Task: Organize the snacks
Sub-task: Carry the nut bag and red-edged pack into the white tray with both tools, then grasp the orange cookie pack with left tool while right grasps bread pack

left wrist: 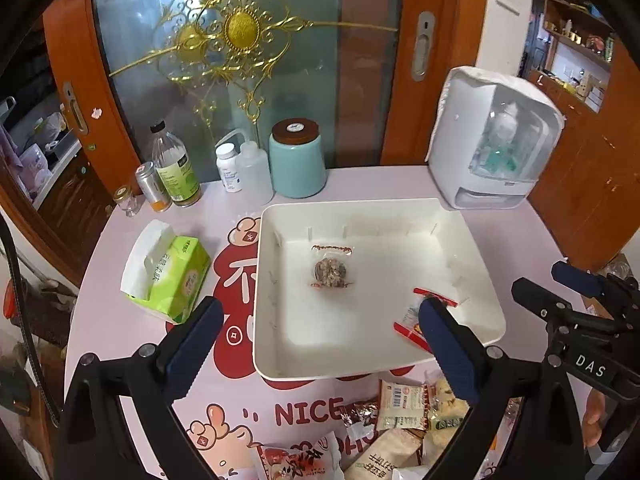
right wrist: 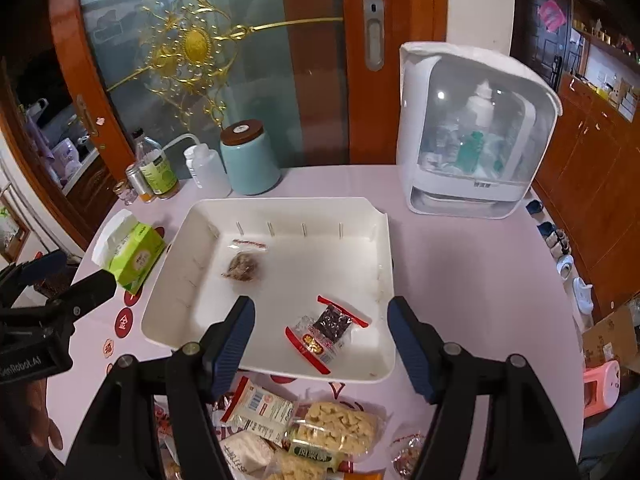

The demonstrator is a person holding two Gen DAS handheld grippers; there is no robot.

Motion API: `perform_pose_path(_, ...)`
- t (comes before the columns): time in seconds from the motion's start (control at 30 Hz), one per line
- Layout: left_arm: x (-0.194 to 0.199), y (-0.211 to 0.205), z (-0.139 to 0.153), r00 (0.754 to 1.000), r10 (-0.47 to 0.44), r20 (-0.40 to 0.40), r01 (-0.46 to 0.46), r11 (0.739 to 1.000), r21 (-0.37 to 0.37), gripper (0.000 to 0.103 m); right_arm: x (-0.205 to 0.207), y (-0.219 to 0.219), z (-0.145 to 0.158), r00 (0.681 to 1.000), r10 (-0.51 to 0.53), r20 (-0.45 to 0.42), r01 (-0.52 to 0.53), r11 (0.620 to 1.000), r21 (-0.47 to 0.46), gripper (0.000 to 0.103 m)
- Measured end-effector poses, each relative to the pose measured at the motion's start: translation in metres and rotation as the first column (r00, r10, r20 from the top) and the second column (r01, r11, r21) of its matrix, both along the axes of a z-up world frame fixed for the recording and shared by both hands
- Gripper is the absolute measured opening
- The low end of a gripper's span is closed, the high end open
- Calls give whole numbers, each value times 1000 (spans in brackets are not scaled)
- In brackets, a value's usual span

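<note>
A white tray (left wrist: 476, 252) (right wrist: 384, 264) stands on the pink table. In it lie a clear packet with a brown snack (left wrist: 330, 270) (right wrist: 244, 266) and a red-edged packet with a dark snack (left wrist: 410, 314) (right wrist: 328, 328). My left gripper (left wrist: 320, 316) hovers open over the tray's near left part, nothing between its fingers. My right gripper (right wrist: 322, 316) is open above the red-edged packet, not touching it. A heap of wrapped snacks (left wrist: 400, 408) (right wrist: 312, 424) lies in front of the tray. The right gripper's fingers (left wrist: 576, 280) show at the right of the left wrist view.
At the back stand a teal jar (left wrist: 297, 160) (right wrist: 250, 158), several bottles (left wrist: 176, 168) (right wrist: 154, 172) and a white cabinet box (left wrist: 492, 140) (right wrist: 476, 132). A green tissue pack (left wrist: 168, 272) (right wrist: 130, 252) lies left of the tray. A glass door is behind the table.
</note>
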State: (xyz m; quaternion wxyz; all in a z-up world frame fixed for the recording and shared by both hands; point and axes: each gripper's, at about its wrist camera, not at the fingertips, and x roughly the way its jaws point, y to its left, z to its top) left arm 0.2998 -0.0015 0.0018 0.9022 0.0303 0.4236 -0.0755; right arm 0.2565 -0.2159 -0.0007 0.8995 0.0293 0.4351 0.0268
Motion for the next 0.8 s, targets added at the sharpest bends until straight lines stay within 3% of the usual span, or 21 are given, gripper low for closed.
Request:
perform_pose_path(0.2,-32,-7,17,999,-20,42,18,999,43,98,-32,2,14,998,55,3,-55,998,20,70)
perform_pose_path(0.4,-66,-2,28,1000,-20,-24,20,1000,-4,98,-70,2,26,995,101,24,-101,994,32,72)
perform_pose_path(0.57,-99,5,33,1000,15,-11,-15,1000,0,98,-102,-2,29,991,129,18,-130,990,64,72)
perform_pose_path(0.8,-143,17,33,999,52,-18,-52,999,0,98,-128,-7,23,993,112,-23,-111,993,33,72)
